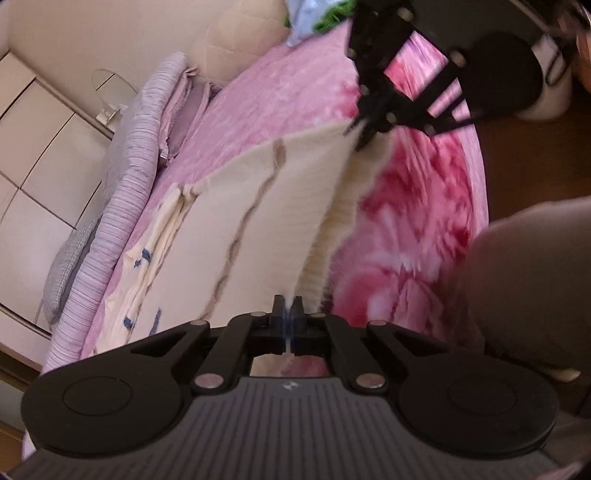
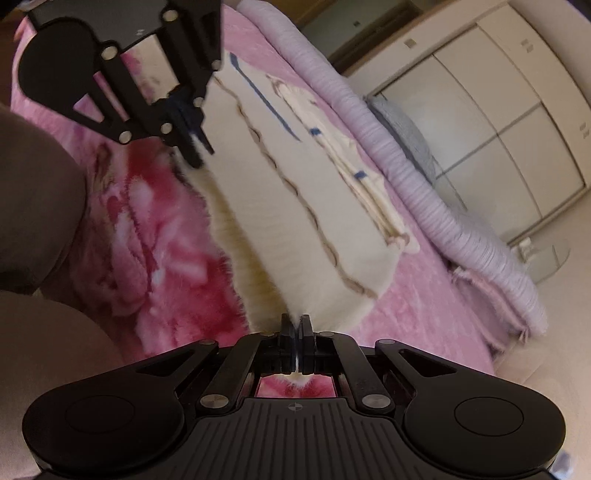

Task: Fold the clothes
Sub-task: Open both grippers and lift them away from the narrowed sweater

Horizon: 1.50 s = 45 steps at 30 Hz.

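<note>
A cream garment (image 1: 258,206) with thin brown wavy lines and small blue marks lies flat on a pink flowered blanket (image 1: 406,221). My left gripper (image 1: 287,303) is shut on the garment's fluffy near edge, with cream cloth pinched between the pads. At the far end of that same edge my right gripper (image 1: 360,138) is also shut on the cloth. In the right wrist view the garment (image 2: 280,206) runs away from my right gripper (image 2: 295,322), which pinches its fuzzy edge. My left gripper (image 2: 197,151) holds the other end, and the edge is raised slightly off the blanket (image 2: 147,229).
A rolled lilac striped quilt (image 1: 122,206) and a grey pillow (image 1: 66,266) line the far side of the bed. Cream wardrobe doors (image 2: 498,129) stand beyond. A person's leg (image 1: 528,280) is close beside the grippers. Blue and green cloth (image 1: 306,18) lies at the bed's end.
</note>
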Available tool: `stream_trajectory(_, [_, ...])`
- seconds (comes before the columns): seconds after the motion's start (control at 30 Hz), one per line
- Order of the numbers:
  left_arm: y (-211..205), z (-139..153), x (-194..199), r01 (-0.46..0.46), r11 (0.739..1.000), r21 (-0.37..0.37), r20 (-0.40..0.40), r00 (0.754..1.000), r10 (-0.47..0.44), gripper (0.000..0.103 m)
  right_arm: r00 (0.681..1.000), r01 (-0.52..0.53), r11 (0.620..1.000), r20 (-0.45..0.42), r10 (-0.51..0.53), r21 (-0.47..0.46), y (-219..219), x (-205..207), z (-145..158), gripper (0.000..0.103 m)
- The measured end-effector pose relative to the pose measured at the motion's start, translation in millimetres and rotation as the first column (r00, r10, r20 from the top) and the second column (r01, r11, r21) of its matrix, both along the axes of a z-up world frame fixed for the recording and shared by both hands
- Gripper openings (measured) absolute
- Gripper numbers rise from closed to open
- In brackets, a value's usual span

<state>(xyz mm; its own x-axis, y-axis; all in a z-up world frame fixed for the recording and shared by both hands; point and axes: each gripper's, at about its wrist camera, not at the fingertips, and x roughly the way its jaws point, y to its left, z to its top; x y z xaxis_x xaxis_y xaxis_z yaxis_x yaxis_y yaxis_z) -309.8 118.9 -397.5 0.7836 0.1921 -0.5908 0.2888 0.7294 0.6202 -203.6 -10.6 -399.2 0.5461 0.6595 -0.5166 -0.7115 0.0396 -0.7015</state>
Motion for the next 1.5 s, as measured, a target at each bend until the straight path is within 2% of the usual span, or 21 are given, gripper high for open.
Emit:
stream_trajectory(0.1, [11.4,2.5,-0.3,-0.019,0.994,-0.108,-0.029,0.999,0.016,0.000,1.000,-0.002,1.000,-0.021,0.002,0.001,-2.6,0.4,-2.9,0.000])
stream_trajectory(0.13, [8.5,-4.1,-0.6,-0.008,0.997,-0.077,-0.040,0.999,0.005,0.000,1.000,-0.001,1.000,-0.029,0.000,-0.013,-2.5,0.8,-8.3,0.000])
stream_trajectory(0.2, [-2.1,-12.8,-5.2,0.027,1.000,0.017,-0.036,0.999,-0.026,0.000,1.000,-0.011,1.000,0.012,0.011,-0.026,-1.3,-3.1,-17.9,0.000])
stream_trajectory(0.23, [-3.9,-8.0,-7.2,0.025,1.000,-0.001,-0.038,0.999,-0.025,0.000,1.000,-0.002,0.999,0.010,0.002,-0.033,-0.2,-4.3,-15.4,0.001])
stream_trajectory(0.33, [0.4,13.9,-19.1,0.026,0.992,-0.126,-0.038,0.999,-0.031,0.000,0.998,0.046,0.997,-0.034,-0.048,-0.062,-2.1,-4.6,0.0,0.002])
stream_trajectory(0.4, [6.5,26.2,-28.9,0.006,0.983,-0.184,-0.022,1.000,-0.011,0.002,0.984,0.094,0.996,-0.149,-0.094,-0.006,-11.7,-2.3,18.7,0.003])
stream_trajectory(0.47, [21.2,38.4,-32.2,-0.053,0.966,-0.254,-0.004,0.999,0.053,0.003,0.945,0.160,0.984,-0.300,-0.130,0.078,-22.0,3.4,39.8,0.003])
stream_trajectory(0.53, [40.8,47.2,-27.4,-0.152,0.933,-0.327,0.015,0.986,0.166,0.003,0.858,0.298,0.938,-0.480,-0.181,0.179,-21.4,21.3,54.4,0.003])
stream_trajectory(0.6, [63.1,50.3,-16.8,-0.267,0.880,-0.392,0.016,0.955,0.297,0.003,0.736,0.453,0.857,-0.646,-0.204,0.245,-18.4,40.8,66.9,0.003])
stream_trajectory(0.67, [84.9,47.9,-5.3,-0.360,0.817,-0.451,-0.003,0.916,0.401,0.004,0.580,0.589,0.779,-0.784,-0.219,0.218,-8.2,61.8,65.5,0.004])
stream_trajectory(0.73, [101.3,38.5,3.6,-0.454,0.759,-0.467,-0.063,0.873,0.483,0.005,0.419,0.697,0.702,-0.878,-0.232,0.148,4.8,79.3,52.7,0.006])
stream_trajectory(0.77, [107.0,33.2,4.8,-0.495,0.734,-0.466,-0.101,0.853,0.511,0.006,0.365,0.730,0.675,-0.896,-0.251,0.108,8.4,82.6,46.8,0.013])
stream_trajectory(0.8, [109.5,29.6,2.1,-0.517,0.718,-0.466,-0.129,0.842,0.523,0.007,0.319,0.755,0.653,-0.906,-0.277,0.066,11.3,84.1,41.4,0.014])
stream_trajectory(0.83, [109.4,28.1,-4.6,-0.522,0.710,-0.472,-0.138,0.839,0.526,0.006,0.309,0.767,0.639,-0.906,-0.288,0.058,11.0,81.0,40.2,0.015])
stream_trajectory(0.87, [107.3,27.5,-14.1,-0.523,0.708,-0.476,-0.137,0.839,0.527,0.006,0.325,0.764,0.642,-0.897,-0.299,0.063,10.2,75.1,43.3,0.019])
stream_trajectory(0.97, [99.4,24.9,-41.7,-0.541,0.698,-0.469,-0.154,0.829,0.538,0.006,0.357,0.734,0.679,-0.868,-0.345,0.033,7.7,54.4,48.0,0.027])
stream_trajectory(1.07, [100.1,29.8,-62.5,-0.605,0.648,-0.462,-0.202,0.784,0.587,0.009,0.378,0.718,0.696,-0.838,-0.393,-0.002,2.3,33.1,44.5,0.030])
stream_trajectory(1.2, [99.5,61.7,-93.0,-0.622,0.630,-0.466,-0.119,0.749,0.652,0.009,0.465,0.715,0.690,-0.817,-0.342,0.118,-18.1,10.0,64.5,0.032])
stream_trajectory(1.3, [99.4,88.7,-110.8,-0.621,0.613,-0.488,-0.069,0.728,0.682,0.010,0.519,0.690,0.692,-0.812,-0.267,0.213,-32.6,-0.5,85.0,0.038])
stream_trajectory(1.4, [99.0,109.7,-125.6,-0.629,0.595,-0.500,-0.035,0.701,0.712,0.011,0.531,0.680,0.695,-0.811,-0.247,0.234,-41.0,-0.6,99.1,0.041])
stream_trajectory(1.5, [100.4,121.5,-137.9,-0.651,0.567,-0.505,-0.020,0.665,0.746,0.012,0.528,0.679,0.700,-0.810,-0.254,0.223,-46.8,-0.9,109.2,0.041])
